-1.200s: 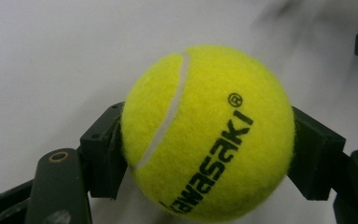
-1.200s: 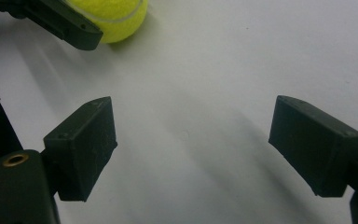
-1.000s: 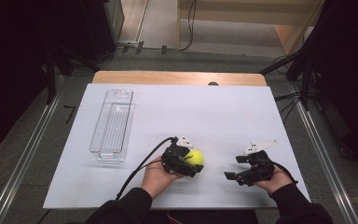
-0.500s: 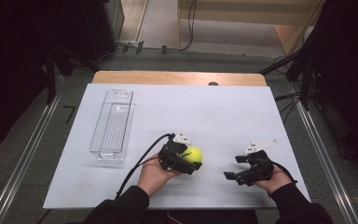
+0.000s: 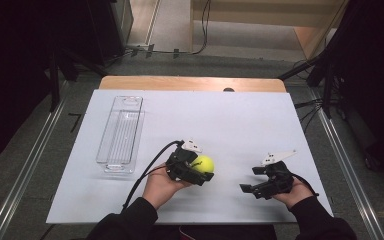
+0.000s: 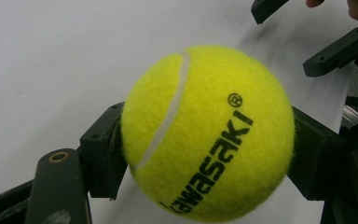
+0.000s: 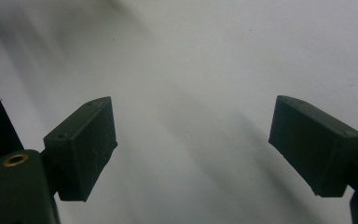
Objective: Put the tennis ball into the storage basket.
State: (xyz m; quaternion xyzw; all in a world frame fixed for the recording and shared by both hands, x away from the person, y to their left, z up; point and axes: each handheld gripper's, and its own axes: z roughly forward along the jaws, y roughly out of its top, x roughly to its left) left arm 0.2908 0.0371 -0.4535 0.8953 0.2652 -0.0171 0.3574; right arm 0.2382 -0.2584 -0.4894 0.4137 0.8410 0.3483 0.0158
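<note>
Left gripper [image 5: 200,169] in your hand clamps the tennis ball [image 5: 202,163] between both pads and has raised it off the white mat [image 5: 240,120] since a second ago, so it can travel to the clear tray [image 5: 121,134]; right gripper [image 5: 254,186] idles open, empty.

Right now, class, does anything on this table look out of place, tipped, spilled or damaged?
Nothing stands out. The left gripper holds the tennis ball squarely between its pads, the right gripper is open with nothing in it, and the clear tray lies flat and straight on the white table.
</note>
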